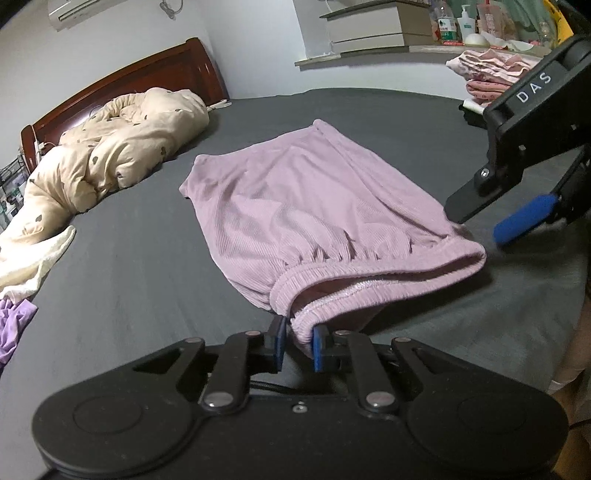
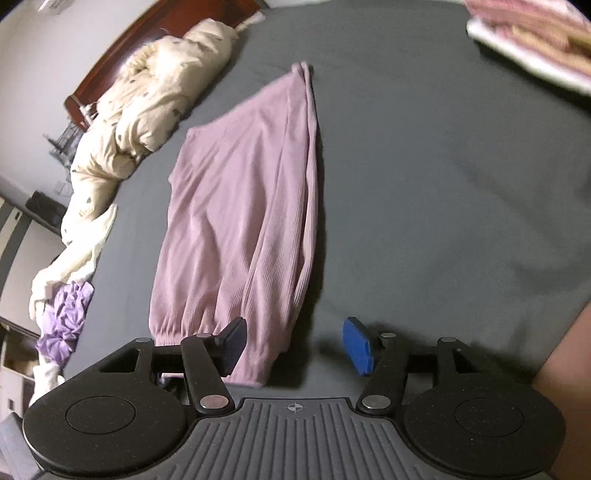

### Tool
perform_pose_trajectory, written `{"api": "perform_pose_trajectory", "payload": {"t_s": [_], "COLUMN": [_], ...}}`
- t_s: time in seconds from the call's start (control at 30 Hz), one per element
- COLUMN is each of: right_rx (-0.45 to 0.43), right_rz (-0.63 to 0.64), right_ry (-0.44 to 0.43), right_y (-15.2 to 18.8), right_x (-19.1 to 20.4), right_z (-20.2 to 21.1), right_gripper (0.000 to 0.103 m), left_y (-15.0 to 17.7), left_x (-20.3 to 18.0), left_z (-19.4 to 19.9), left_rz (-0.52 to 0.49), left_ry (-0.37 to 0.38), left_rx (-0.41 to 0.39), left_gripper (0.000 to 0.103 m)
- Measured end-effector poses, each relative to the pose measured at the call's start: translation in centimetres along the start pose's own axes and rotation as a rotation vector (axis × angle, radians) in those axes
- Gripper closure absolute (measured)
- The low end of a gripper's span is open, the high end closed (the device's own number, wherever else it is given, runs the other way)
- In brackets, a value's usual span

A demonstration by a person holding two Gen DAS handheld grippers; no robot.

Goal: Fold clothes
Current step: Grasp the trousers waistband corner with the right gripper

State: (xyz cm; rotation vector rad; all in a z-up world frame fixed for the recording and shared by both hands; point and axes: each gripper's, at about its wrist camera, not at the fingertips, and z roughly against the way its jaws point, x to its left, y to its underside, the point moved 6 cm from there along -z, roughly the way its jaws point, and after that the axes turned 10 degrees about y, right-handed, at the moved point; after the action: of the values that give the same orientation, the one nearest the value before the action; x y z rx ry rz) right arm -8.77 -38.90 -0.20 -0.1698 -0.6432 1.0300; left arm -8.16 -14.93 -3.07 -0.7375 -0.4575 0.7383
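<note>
Pink ribbed trousers [image 1: 295,192] lie folded lengthwise on the dark grey bed sheet [image 1: 129,258], waistband nearest me; they also show in the right wrist view [image 2: 240,206]. My left gripper [image 1: 300,343] is shut on the near corner of the elastic waistband [image 1: 369,273] and lifts it slightly. My right gripper [image 2: 295,347] is open, its jaws wide apart, just above the waistband's right end; its left finger [image 2: 232,343] lies over the cloth. It also shows in the left wrist view [image 1: 491,218], beside the waistband's right corner.
A cream quilt [image 1: 110,147] lies bunched at the left by the wooden headboard [image 1: 147,77]. A purple garment [image 2: 64,317] and white cloth sit at the left edge. Folded pink clothes [image 1: 487,74] are stacked at the far right. A shelf with bottles [image 1: 454,22] is behind.
</note>
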Motion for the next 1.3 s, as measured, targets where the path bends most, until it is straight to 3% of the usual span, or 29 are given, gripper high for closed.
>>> {"api": "perform_pose_trajectory", "payload": {"t_s": [0.07,0.1,0.13,0.27,0.43,0.47,0.53,0.6,0.73,0.87,1.1,1.17,1.2,1.3], "right_rx": [-0.033,-0.050,-0.074,-0.147,-0.211,-0.205,-0.151,-0.089,-0.050,-0.017,0.003,0.015,0.026,0.034], "right_rz": [0.062,0.094,0.133,0.279,0.471,0.513,0.555,0.583,0.663,0.606,0.642,0.613,0.606,0.597], "right_ry": [0.015,0.022,0.037,0.089,0.155,0.169,0.177,0.204,0.310,0.341,0.538,0.556,0.556,0.554], "right_y": [-1.3,-1.9,-2.8,-7.3,-15.0,-16.6,-19.5,-21.9,-24.5,-26.8,-29.8,-30.7,-30.9,-31.4], "right_x": [0.3,0.5,0.9,3.2,7.1,7.9,8.8,9.4,10.6,11.6,11.7,10.9,10.6,10.3], "right_z": [0.6,0.9,1.1,1.8,1.2,0.5,-1.5,-3.7,-8.0,-12.6,-20.9,-22.4,-23.0,-24.1], "right_gripper": [0.044,0.044,0.044,0.045,0.045,0.046,0.064,0.067,0.068,0.068,0.069,0.077,0.087,0.087], "left_y": [0.0,-0.1,-0.1,-0.6,-2.9,-3.5,-4.7,-5.6,-6.3,-6.3,-5.7,-5.7,-5.7,-5.7], "left_x": [-0.2,-0.3,-0.4,-1.8,-4.8,-5.2,-6.1,-6.4,-5.9,-5.0,-4.0,-3.8,-3.7,-3.5], "left_z": [0.8,1.2,1.7,4.0,4.8,4.4,3.3,1.7,-1.2,-2.9,-4.2,-4.3,-4.4,-4.3], "left_rz": [-0.002,-0.003,-0.005,-0.032,-0.073,-0.074,-0.068,-0.041,0.074,0.167,0.268,0.276,0.282,0.297], "left_ry": [0.004,0.005,0.006,0.046,0.167,0.183,0.214,0.236,0.283,0.296,0.343,0.354,0.359,0.375], "left_rx": [-0.014,-0.022,-0.030,-0.081,-0.155,-0.165,-0.181,-0.172,-0.121,-0.080,-0.043,-0.039,-0.039,-0.045], "left_gripper": [0.063,0.043,0.031,0.031,0.031,0.031,0.031,0.031,0.035,0.036,0.044,0.045,0.047,0.047]}}
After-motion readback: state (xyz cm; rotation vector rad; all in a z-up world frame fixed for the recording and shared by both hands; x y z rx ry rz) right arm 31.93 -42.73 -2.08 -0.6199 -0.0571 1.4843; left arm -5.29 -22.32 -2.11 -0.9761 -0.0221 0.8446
